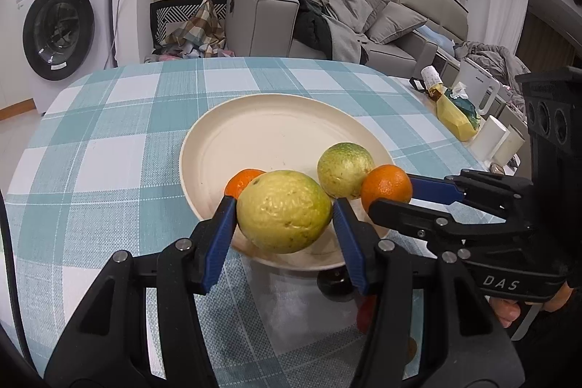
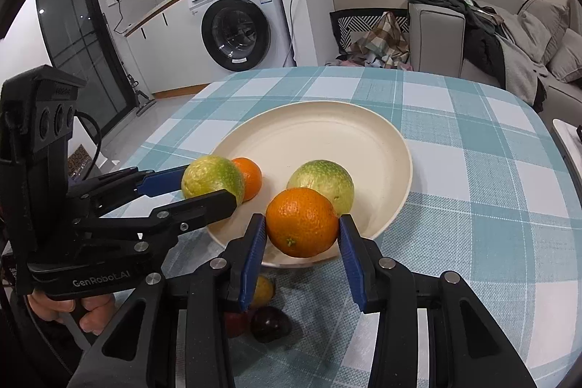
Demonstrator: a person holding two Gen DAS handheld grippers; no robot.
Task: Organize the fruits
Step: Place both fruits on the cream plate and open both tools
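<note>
Nearest the left wrist camera, the left gripper [image 1: 283,217] has its blue pads [image 1: 218,235] pressed against both sides of a large yellow-green fruit [image 1: 284,210], which hangs over the near rim of a cream plate [image 1: 254,133]; in the right wrist view the same fruit [image 2: 212,178] sits between that gripper's fingers at the plate's left edge. The right gripper [image 2: 302,235] is clamped on an orange [image 2: 302,222], one blue pad [image 2: 254,250] on each side, also over the near rim; from the left wrist view this orange [image 1: 386,186] shows at the plate's right side, held by the right gripper [image 1: 391,197].

Below the grippers, on the checked tablecloth [image 2: 473,188], lie a dark plum-like fruit [image 2: 271,322], a reddish fruit [image 2: 236,322] touching it, and a small yellow fruit [image 2: 263,290] just behind them, all partly hidden by the fingers.

On the plate rest a second yellow-green fruit [image 2: 322,182], just behind the held orange, and a smaller orange [image 2: 249,178] tucked against the far side of the left gripper's fruit; the far half of the plate is bare.

Beyond the table stand a washing machine [image 2: 236,31], a basket of clothes [image 2: 374,35] and a grey sofa [image 2: 527,42] heaped with dark garments; a side table [image 1: 473,122] to the right holds a yellow bag and white containers.
</note>
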